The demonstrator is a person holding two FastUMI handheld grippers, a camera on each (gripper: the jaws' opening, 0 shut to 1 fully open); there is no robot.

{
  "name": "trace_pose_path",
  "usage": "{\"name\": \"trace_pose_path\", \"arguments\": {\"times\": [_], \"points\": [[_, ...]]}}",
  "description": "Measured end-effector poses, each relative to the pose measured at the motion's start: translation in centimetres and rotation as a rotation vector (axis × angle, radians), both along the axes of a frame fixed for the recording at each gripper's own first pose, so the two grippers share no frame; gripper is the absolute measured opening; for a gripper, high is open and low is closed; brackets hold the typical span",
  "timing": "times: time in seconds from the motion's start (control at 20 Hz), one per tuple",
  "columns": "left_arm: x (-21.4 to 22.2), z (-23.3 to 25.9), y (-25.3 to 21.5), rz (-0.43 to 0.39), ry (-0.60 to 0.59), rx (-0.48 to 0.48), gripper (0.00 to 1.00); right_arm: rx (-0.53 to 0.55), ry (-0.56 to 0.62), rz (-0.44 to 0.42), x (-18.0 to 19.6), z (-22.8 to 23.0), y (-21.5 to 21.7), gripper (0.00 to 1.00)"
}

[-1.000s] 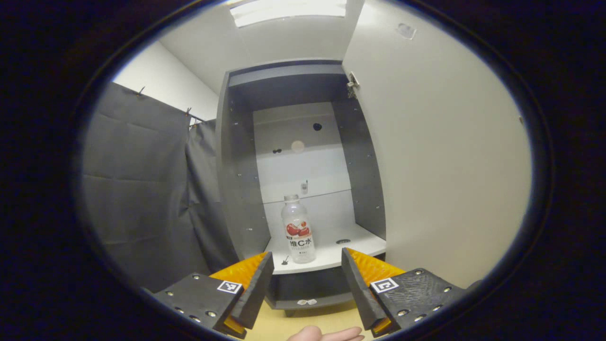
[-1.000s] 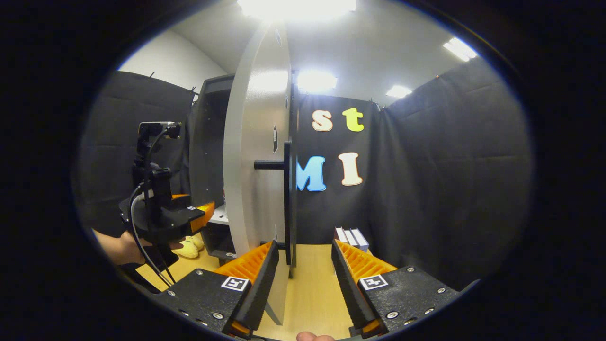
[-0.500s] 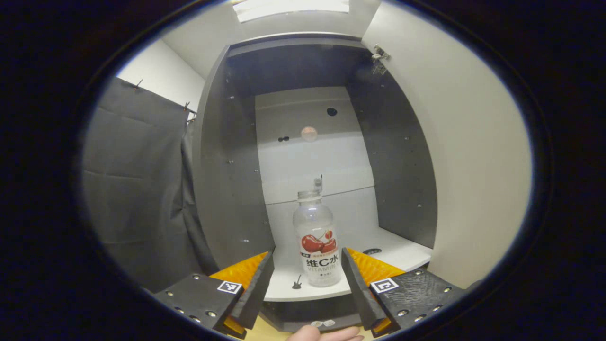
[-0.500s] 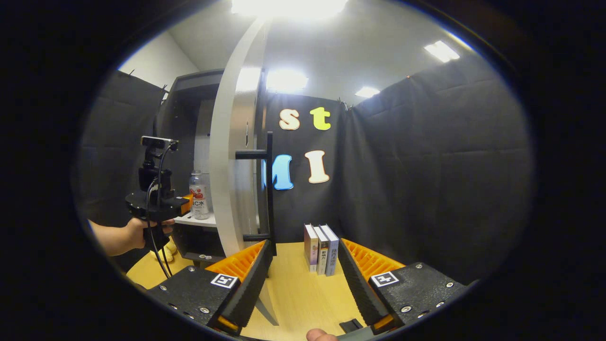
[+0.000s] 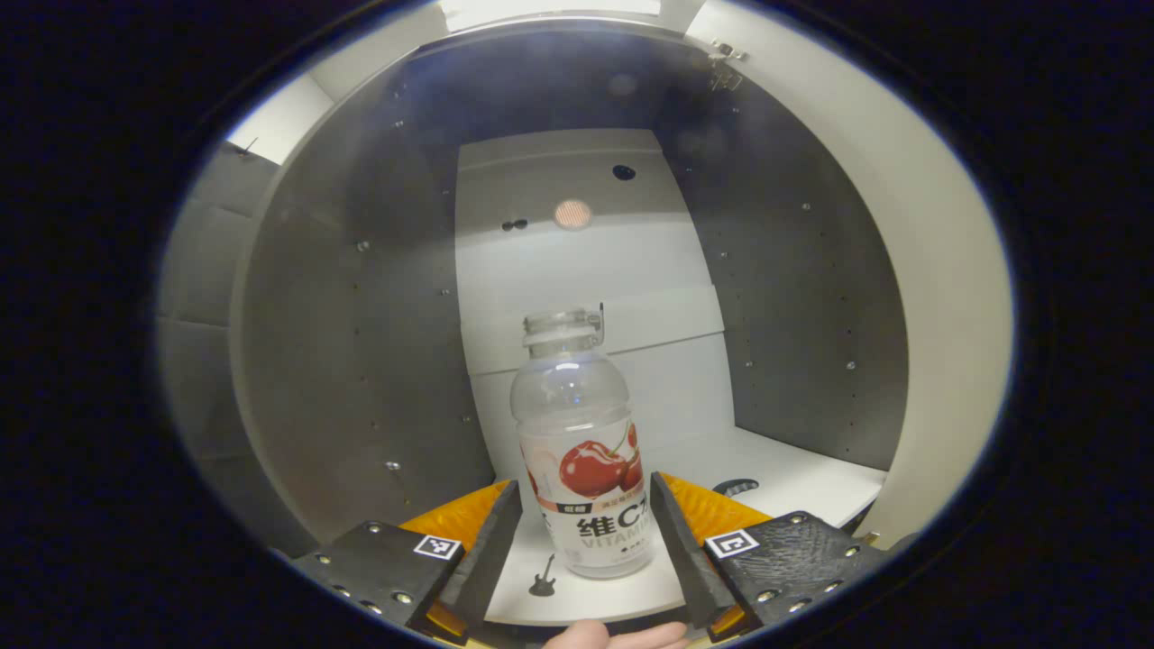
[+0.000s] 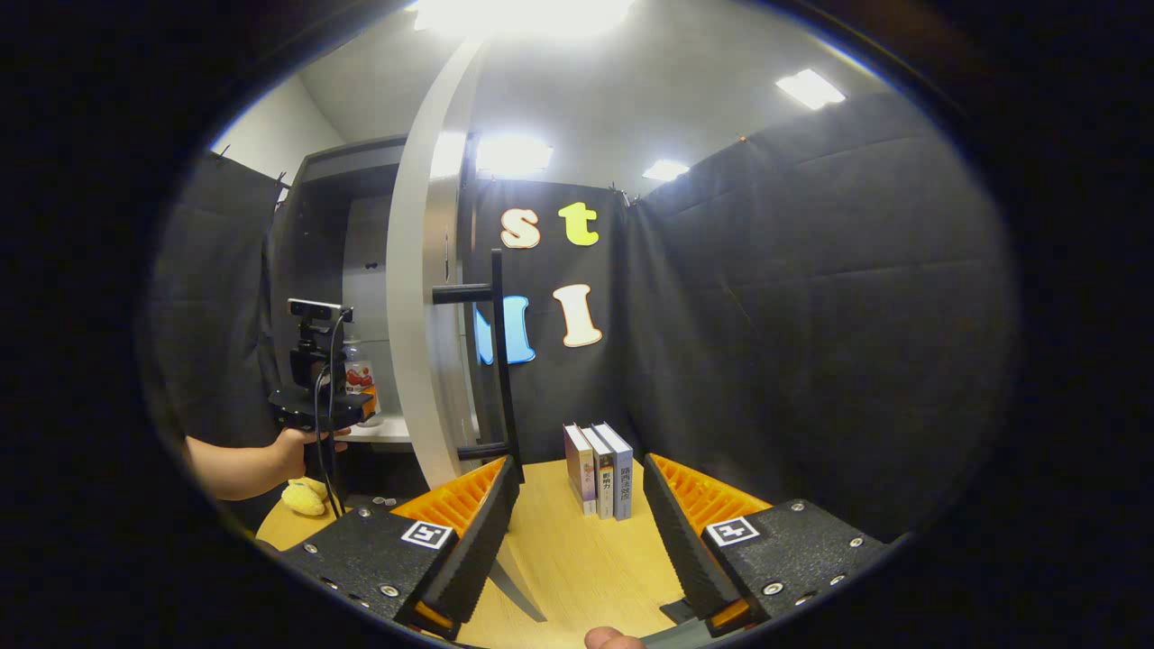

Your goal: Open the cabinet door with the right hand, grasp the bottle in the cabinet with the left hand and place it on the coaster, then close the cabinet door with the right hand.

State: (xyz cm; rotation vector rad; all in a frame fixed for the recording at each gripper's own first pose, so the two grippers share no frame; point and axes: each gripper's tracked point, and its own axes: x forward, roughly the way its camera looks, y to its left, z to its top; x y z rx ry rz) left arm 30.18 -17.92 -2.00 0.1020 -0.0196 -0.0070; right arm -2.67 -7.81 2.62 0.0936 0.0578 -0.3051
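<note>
A clear bottle (image 5: 581, 451) with a cherry label stands upright on the white shelf (image 5: 793, 482) inside the grey cabinet (image 5: 361, 342). My left gripper (image 5: 584, 487) is open, and its fingers flank the bottle's lower half without pressing on it. The white cabinet door (image 5: 947, 297) stands wide open at the right. In the right gripper view my right gripper (image 6: 581, 464) is open and holds nothing, a short way off the door (image 6: 419, 324) and its black handle (image 6: 497, 351). Farther left there, a hand holds the left gripper (image 6: 320, 410) at the bottle (image 6: 360, 379).
Three books (image 6: 599, 469) stand upright on the wooden table (image 6: 568, 568) in front of the right gripper. A yellow soft toy (image 6: 304, 497) lies on the table below the cabinet. Black cloth walls close in the right side and the back.
The left gripper moved forward into the cabinet until its fingers came around the bottle. The right gripper drew back from the door handle and turned slightly right, bringing the books into view.
</note>
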Motion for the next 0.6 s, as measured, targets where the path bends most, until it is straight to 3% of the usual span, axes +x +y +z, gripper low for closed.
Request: {"name": "trace_pose_path", "arguments": {"times": [0.25,0.3,0.35,0.6], "points": [[2.5,0.2,-0.2,0.000,-0.022,-0.022,0.82,0.005,0.005,-0.037,-0.2,-0.3,-0.2,0.87],[2.8,0.4,-0.2,0.003,-0.029,-0.026,0.87,0.003,0.006,-0.040,-0.1,-0.3,-0.2,0.87],[2.9,0.6,-0.2,0.002,-0.038,-0.032,0.82,0.002,0.006,-0.042,-0.1,-0.2,-0.2,0.87],[2.4,1.4,0.0,0.006,-0.058,-0.051,0.80,0.012,-0.004,-0.037,-0.1,-0.4,-0.3,0.86]]}}
